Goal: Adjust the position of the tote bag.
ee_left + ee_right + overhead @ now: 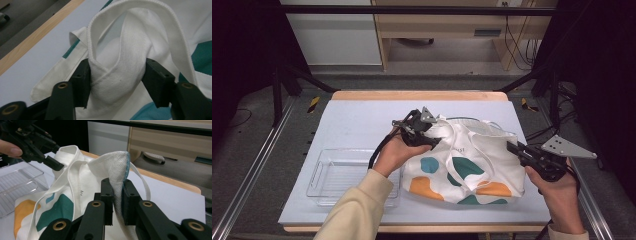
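Note:
A white tote bag (pixel 472 165) with teal and orange patches lies on the right half of the pale table (pixel 357 120). My left gripper (pixel 433 139) reaches in from the bag's upper left corner. Its jaws press from both sides on a bunched fold of the bag's white strap and cloth (pixel 117 75), while the strap (pixel 160 30) loops up past them. My right gripper (pixel 513 147) is at the bag's right edge, shut on the teal-trimmed rim (pixel 120 167), which stands up between its pads (pixel 108 195). The left gripper (pixel 53 162) also shows in the right gripper view, at the far side of the bag (pixel 62 207).
A clear plastic tray (pixel 332 175) sits on the table left of the bag, under my left forearm; it shows too in the right gripper view (pixel 20 185). The table's wooden far edge (pixel 417 95) lies beyond, with black frame rails on both sides.

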Demonstrator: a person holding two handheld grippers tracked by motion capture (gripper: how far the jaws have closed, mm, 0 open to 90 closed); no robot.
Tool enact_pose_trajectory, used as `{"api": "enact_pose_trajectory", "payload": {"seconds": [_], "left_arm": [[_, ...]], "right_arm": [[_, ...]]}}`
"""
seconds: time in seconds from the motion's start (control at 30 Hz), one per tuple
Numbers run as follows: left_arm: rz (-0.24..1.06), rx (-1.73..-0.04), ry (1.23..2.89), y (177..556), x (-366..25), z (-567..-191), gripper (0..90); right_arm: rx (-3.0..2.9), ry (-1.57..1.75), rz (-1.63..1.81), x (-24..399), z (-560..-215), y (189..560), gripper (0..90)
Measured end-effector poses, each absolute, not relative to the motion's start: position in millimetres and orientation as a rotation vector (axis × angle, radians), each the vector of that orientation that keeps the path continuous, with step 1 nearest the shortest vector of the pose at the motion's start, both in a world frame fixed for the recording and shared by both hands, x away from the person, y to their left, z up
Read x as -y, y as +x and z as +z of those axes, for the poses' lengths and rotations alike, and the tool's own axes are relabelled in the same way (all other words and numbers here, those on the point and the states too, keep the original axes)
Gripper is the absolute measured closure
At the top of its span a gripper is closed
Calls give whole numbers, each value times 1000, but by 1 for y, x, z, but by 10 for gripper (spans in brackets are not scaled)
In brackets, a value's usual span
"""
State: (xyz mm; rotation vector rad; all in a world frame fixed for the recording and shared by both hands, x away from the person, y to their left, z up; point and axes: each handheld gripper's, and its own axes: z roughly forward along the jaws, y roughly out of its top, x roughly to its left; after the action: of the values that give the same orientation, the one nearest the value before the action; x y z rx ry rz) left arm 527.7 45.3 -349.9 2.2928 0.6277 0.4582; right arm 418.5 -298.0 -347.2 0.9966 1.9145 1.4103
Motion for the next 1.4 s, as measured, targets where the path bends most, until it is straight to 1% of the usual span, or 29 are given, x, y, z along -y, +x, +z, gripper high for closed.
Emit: {"api": "enact_pose_trajectory", "payload": {"seconds": [0.03, 0.07, 0.1, 0.3, 0.43, 0.6, 0.77, 1.03, 1.4], "left_arm": [[455, -632, 2296, 525, -45, -350, 493], [454, -637, 2287, 521, -45, -351, 493], [454, -639, 2287, 518, -46, -352, 526], [463, -639, 2261, 499, -49, -354, 563], [480, -618, 2251, 483, -52, -354, 568], [466, -608, 2239, 469, -56, -356, 576], [456, -623, 2217, 462, -59, -360, 577], [462, -596, 2215, 445, -61, -363, 586], [428, -577, 2196, 415, -68, -384, 602]], "right_arm": [[-1912, 1006, 1408, 299, -348, 418, 816], [-1912, 1006, 1408, 299, -348, 418, 816], [-1912, 1012, 1404, 301, -350, 418, 816], [-1923, 1025, 1391, 305, -353, 411, 816], [-1933, 1030, 1387, 306, -356, 402, 817], [-1935, 1030, 1382, 308, -358, 394, 817], [-1941, 1036, 1387, 309, -363, 387, 818], [-1957, 1048, 1380, 313, -370, 376, 818], [-1981, 1049, 1386, 317, -376, 366, 799]]}}
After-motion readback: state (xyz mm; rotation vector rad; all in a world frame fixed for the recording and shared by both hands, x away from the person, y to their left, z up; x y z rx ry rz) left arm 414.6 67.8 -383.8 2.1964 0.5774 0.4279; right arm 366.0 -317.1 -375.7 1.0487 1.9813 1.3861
